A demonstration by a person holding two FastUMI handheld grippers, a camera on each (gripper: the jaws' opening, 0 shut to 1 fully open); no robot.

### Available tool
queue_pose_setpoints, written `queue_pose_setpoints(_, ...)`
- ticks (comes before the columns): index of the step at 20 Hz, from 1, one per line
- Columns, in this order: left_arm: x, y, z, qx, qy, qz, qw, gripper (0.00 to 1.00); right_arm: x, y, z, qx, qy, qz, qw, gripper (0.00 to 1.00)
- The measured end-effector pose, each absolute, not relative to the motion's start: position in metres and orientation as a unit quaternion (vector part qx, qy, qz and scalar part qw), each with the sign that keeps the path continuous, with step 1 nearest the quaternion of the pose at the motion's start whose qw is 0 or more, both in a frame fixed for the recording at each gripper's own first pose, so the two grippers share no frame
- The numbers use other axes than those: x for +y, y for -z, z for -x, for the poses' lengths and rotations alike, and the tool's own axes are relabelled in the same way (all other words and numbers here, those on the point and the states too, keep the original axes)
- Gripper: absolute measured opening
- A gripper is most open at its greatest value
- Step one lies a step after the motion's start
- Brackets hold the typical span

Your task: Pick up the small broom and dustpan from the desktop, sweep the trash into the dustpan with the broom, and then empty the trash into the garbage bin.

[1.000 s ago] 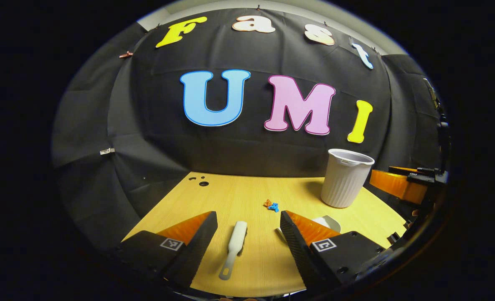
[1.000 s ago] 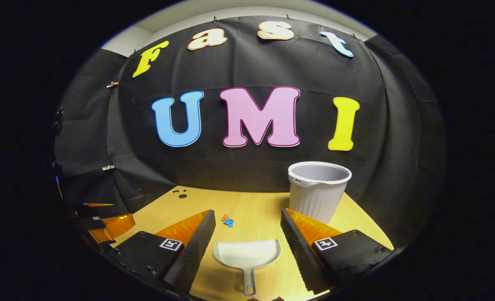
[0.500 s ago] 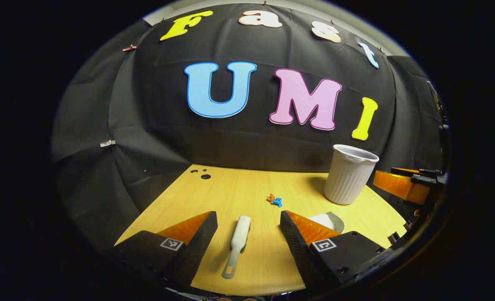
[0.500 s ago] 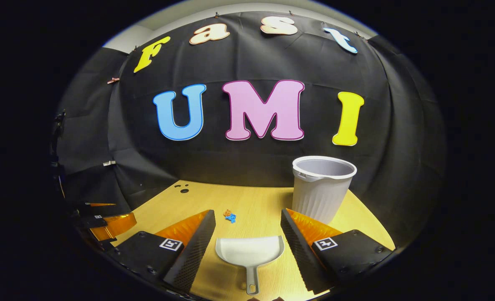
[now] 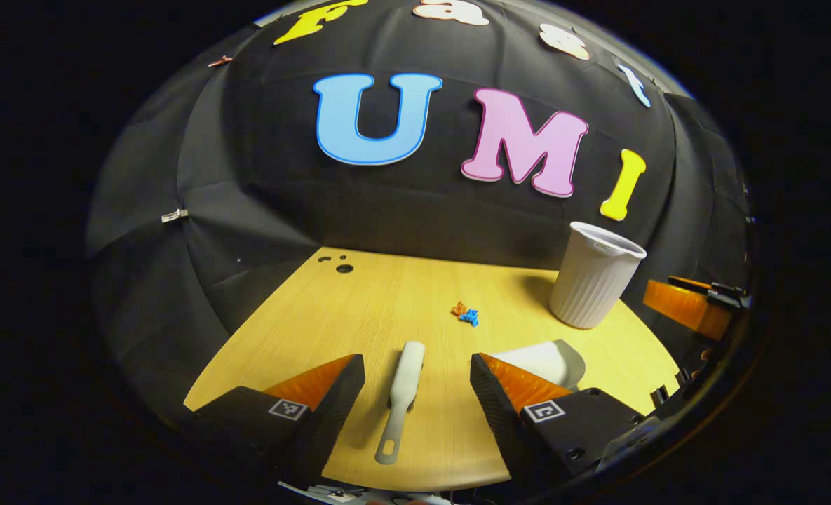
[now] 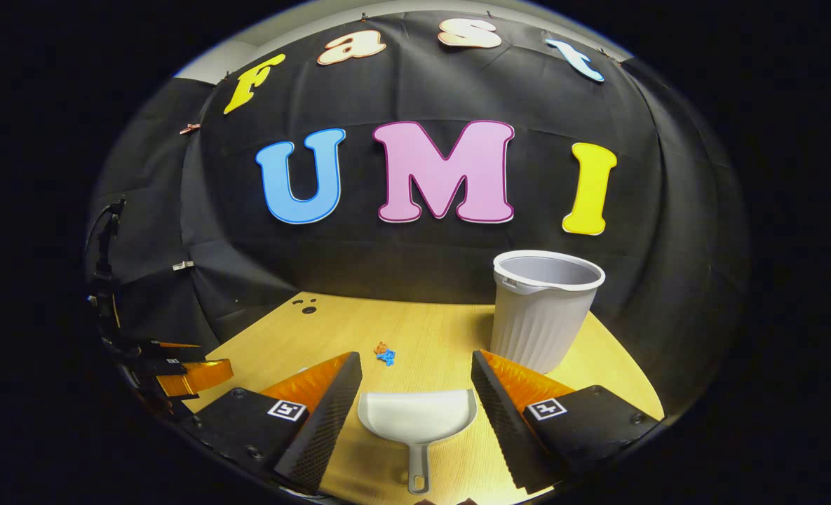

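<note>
So at this point I had both grippers hovering over the desktop (image 5: pixel 303 315), fingers wide apart on each, nothing grabbed. Left gripper (image 5: pixel 417 389) had the one small white broom (image 5: pixel 402 393) lying flat right between its fingers, handle end toward me. Right gripper (image 6: pixel 416 403) was lined up the same way on the single white dustpan (image 6: pixel 417 419), handle toward me, pan mouth facing away. Trash (image 6: pixel 384 353) was two little crumpled bits, one orange and one blue, touching each other, just past the fingertips. One ribbed white garbage bin (image 6: pixel 544 308) stood upright beyond my right finger.
</note>
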State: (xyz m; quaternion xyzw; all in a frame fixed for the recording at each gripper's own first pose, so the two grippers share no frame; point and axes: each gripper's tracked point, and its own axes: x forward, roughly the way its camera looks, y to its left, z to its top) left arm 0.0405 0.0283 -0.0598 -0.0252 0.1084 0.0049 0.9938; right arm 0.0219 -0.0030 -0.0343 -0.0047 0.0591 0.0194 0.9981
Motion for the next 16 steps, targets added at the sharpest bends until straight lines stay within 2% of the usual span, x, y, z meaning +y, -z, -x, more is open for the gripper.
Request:
queue_pose_setpoints(6,0.030,0.119,-0.075,0.206,-0.001,0.009,0.979,0.96,-0.009,0.057,-0.029,0.096,-0.030,0.006,0.995,0.98)
queue_pose_setpoints(16,0.042,0.211,-0.119,0.368,-0.010,0.006,0.930,0.96,-0.024,0.105,-0.057,0.170,-0.040,-0.011,0.985,0.98)
